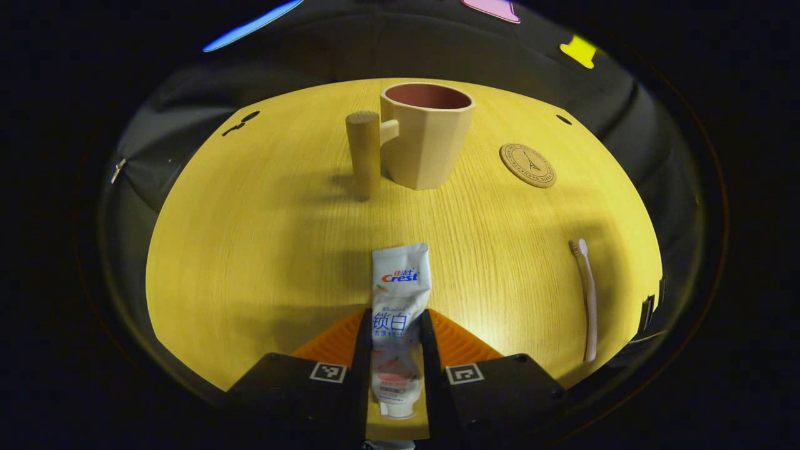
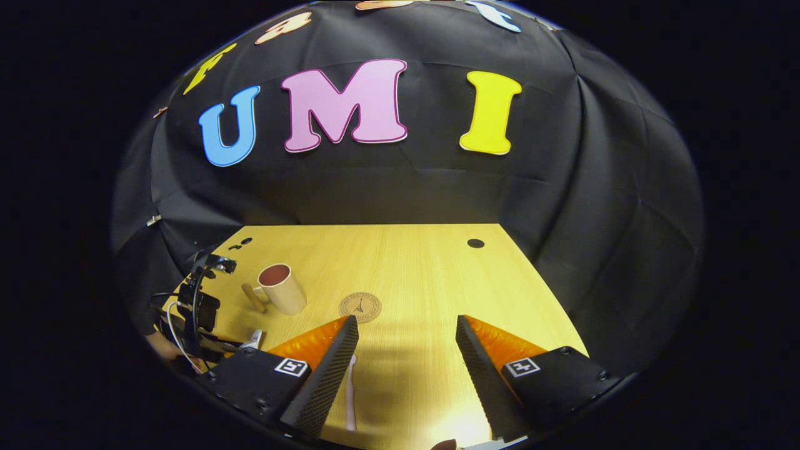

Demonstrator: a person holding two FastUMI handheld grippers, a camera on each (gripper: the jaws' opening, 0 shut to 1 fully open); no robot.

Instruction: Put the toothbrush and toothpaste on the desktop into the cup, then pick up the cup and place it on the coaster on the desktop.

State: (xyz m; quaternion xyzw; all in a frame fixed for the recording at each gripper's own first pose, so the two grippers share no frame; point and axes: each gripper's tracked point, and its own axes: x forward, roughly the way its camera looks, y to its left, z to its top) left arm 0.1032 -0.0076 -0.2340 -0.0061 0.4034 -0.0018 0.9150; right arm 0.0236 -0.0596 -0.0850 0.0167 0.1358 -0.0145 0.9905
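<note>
Left gripper view: left tongs (image 1: 400,350) clamped on toothpaste (image 1: 400,294), low over worktop (image 1: 250,250). Cup (image 1: 428,134) empty (coaster (image 1: 527,165) bare beside it), toothbrush (image 1: 586,300) lying flat. Right tongs (image 2: 406,369) apart. Nothing delivered yet; all placements left.

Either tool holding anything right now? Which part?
The left tool is shut on the toothpaste tube, gripping its lower half near the cap end. The right tool is open and holds nothing.
</note>
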